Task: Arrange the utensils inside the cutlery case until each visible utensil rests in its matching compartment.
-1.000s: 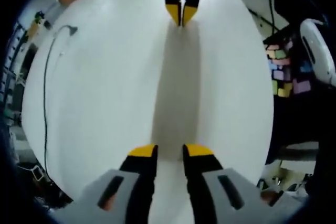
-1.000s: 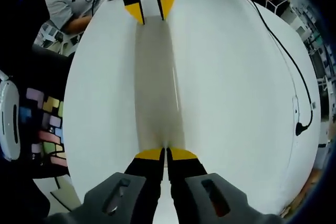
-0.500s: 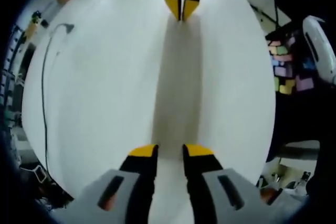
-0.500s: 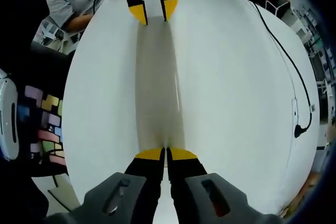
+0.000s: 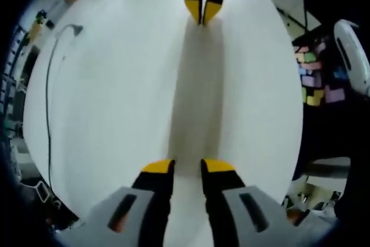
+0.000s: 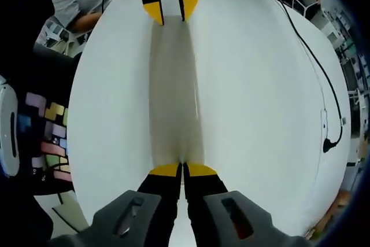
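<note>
My left gripper (image 5: 188, 167) stands open over the bare white table (image 5: 115, 96), with nothing between its yellow-tipped jaws. Facing it from the far side is my right gripper (image 5: 202, 11), its tips pressed together. In the right gripper view my right gripper (image 6: 182, 170) is shut on nothing, low over the table (image 6: 254, 114). Opposite it, at the top, the left gripper (image 6: 170, 10) shows a clear gap between its tips. A grey shadow band runs along the table between the two grippers.
A black cable (image 5: 49, 114) (image 6: 315, 56) curves along one side of the table. Off the other edge lie coloured foam tiles (image 5: 318, 79) (image 6: 49, 137) and a white rounded object (image 5: 352, 56). A person in a grey shirt (image 6: 81, 1) sits beyond the far edge.
Both views have drifted only slightly. The grippers keep facing each other, the left still open and the right still shut.
</note>
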